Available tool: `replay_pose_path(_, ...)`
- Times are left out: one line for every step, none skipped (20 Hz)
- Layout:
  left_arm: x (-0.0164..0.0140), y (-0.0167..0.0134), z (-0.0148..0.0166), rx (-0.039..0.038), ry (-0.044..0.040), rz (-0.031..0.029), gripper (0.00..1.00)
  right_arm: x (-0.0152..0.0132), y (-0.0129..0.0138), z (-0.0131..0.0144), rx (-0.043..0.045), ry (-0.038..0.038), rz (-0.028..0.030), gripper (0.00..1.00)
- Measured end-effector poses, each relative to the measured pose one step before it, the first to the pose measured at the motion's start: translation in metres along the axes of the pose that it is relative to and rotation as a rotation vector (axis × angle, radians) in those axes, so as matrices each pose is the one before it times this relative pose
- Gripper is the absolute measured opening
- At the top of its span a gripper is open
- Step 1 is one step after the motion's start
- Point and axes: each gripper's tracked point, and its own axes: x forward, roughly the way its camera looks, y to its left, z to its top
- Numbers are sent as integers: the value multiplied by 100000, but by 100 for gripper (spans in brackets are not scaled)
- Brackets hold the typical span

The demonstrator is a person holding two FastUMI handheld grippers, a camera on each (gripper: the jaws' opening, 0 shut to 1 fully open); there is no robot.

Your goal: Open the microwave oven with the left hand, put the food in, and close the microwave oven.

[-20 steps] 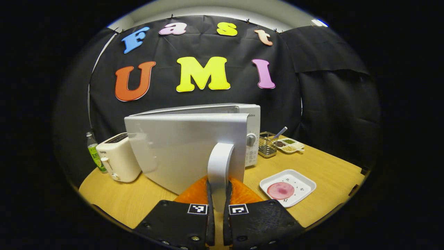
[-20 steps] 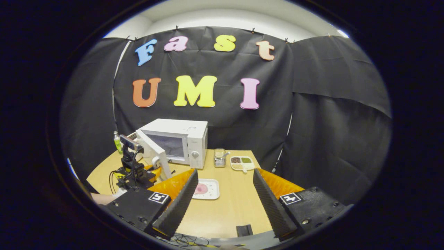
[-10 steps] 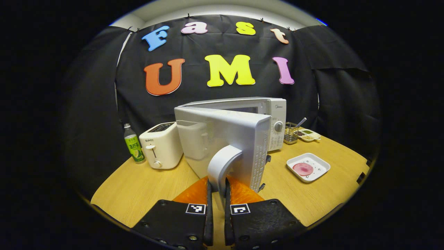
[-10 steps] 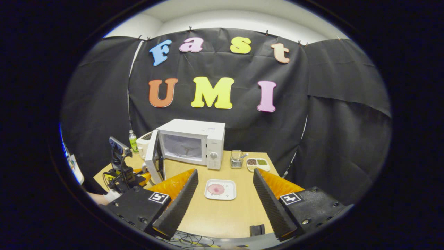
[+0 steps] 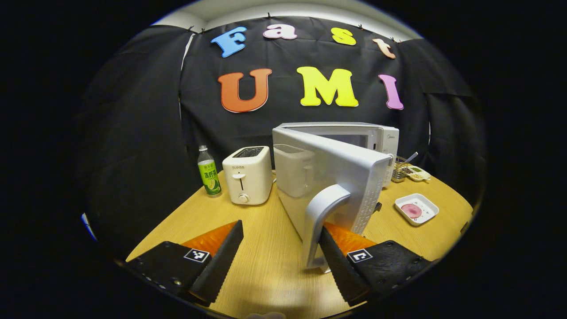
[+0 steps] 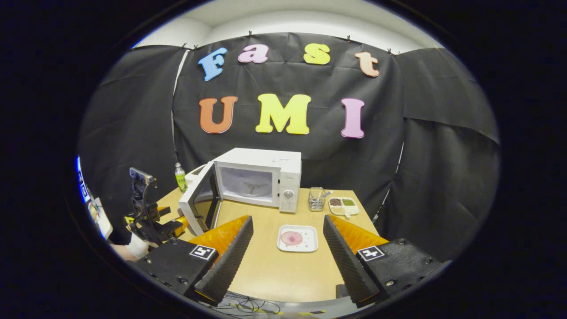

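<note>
Left gripper (image 5: 279,261): fingers spread wide apart, clamped on nothing; the right-hand finger sits just beside the door handle (image 5: 320,221), and I cannot tell whether it touches it.
Right gripper (image 6: 287,252): fingers wide apart over the near end of the table (image 6: 283,274), holding nothing.
Microwave (image 6: 266,177): at the back of the table, cavity on show in the right gripper view.
Door (image 5: 328,177): swung wide open toward the left gripper, hinged on the microwave's left side.
Food (image 6: 292,238): a pink round slice lying on a white plate (image 6: 310,243), out on the table in front of the microwave, between the right gripper's fingers as that view sees it.
Toaster (image 5: 247,175): white, just left of the open door.
Bottle (image 5: 208,172): green label, upright left of the toaster.
Rack (image 6: 316,199): small wire one, right of the microwave.
Tray (image 6: 343,204): divided dish beside the rack.
Person: a hand (image 6: 133,248) holding the left gripper at the table's left edge, seen in the right gripper view.
</note>
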Motion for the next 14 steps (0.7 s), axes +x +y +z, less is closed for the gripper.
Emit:
replay_pose_path(-235,375,-154,703,-31,257,96,22,133,70,15,-189,240,100)
replay_pose_path(-452,490,31,-327,-323,319,97,-16,143,-67,-47,109,468,97)
replay_pose_path(-297,564,9,-170,-344,527,97,-94,125,-42,-262,-424,569,100)
replay_pose_path(-441,705,-20,189,-436,1025,97,52,-3,-92,-673,-154,177,97)
replay_pose_path(-329,990,-60,-208,222,1828,96,150,-90,-231,-435,280,154,97)
replay_pose_path(-307,971,-93,-196,230,2203,97,145,-92,-409,72,414,265,96)
replay_pose_path(-545,1206,247,942,-1001,3197,97,171,-271,-231,559,-111,-225,100)
replay_pose_path(-415,1181,275,1269,-925,2788,96,259,-477,-238,807,-267,-818,100)
replay_pose_path(-476,662,0,497,97,1092,97,333,-256,-410,497,487,350,100)
replay_pose_path(-562,473,6,-57,481,1075,97,492,-210,-726,476,1262,91,100)
replay_pose_path(-605,162,48,442,395,320,97,497,-274,-539,740,813,829,100)
replay_pose_path(-724,-77,407,1360,-1122,177,97,797,-445,-538,348,905,181,100)
replay_pose_path(-525,-165,398,1029,-1059,199,97,911,-761,-850,-588,2355,-674,100)
replay_pose_path(-532,-559,65,-144,581,-939,96,958,-698,-1117,-240,2307,107,100)
